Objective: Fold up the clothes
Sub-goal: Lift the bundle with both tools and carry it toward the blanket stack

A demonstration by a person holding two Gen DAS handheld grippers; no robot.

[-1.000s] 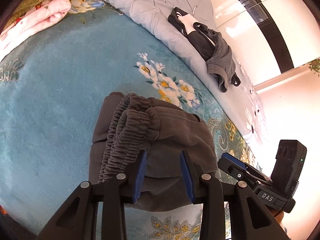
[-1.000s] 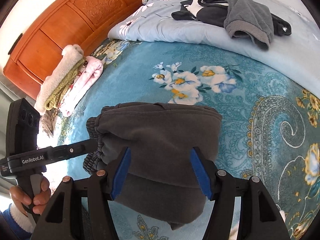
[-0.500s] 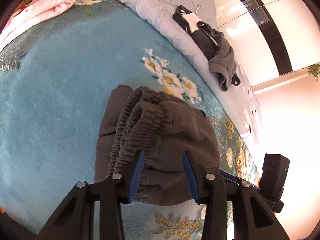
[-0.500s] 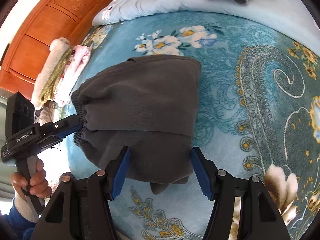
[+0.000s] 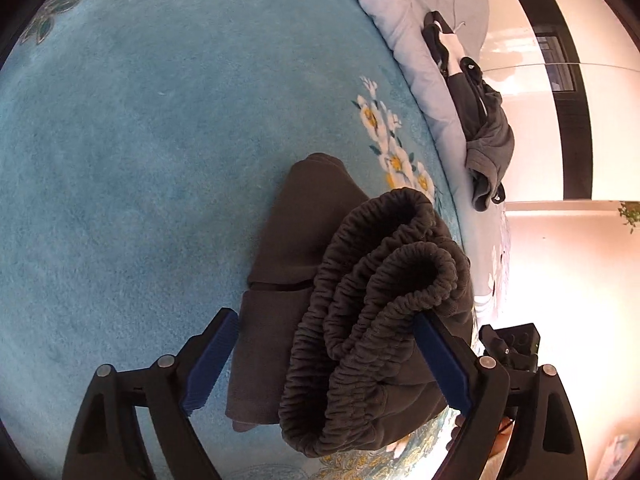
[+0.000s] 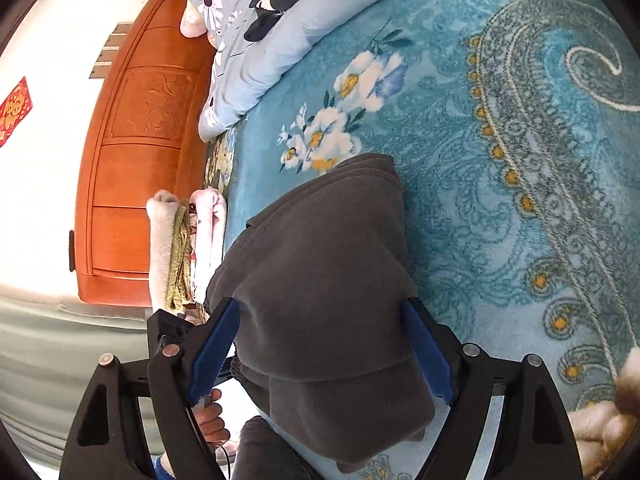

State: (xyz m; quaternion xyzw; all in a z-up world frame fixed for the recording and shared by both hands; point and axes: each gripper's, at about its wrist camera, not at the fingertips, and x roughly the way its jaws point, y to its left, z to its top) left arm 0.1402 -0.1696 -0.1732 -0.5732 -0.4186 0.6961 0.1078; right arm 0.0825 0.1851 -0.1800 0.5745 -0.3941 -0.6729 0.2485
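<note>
2 grippers, left [image 5: 326, 364] and right [image 6: 320, 354], are opening around your folded dark grey elastic-waist trousers [image 6: 320, 280], releasing them onto the teal floral blanket [image 5: 120, 160]; you're finishing this fold.

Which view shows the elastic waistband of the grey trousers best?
The left wrist view. There the ruffled waistband of the trousers lies open to the camera, between the opening pads of the left gripper. The right wrist view shows mostly smooth folded cloth; the waistband is almost hidden.
</note>
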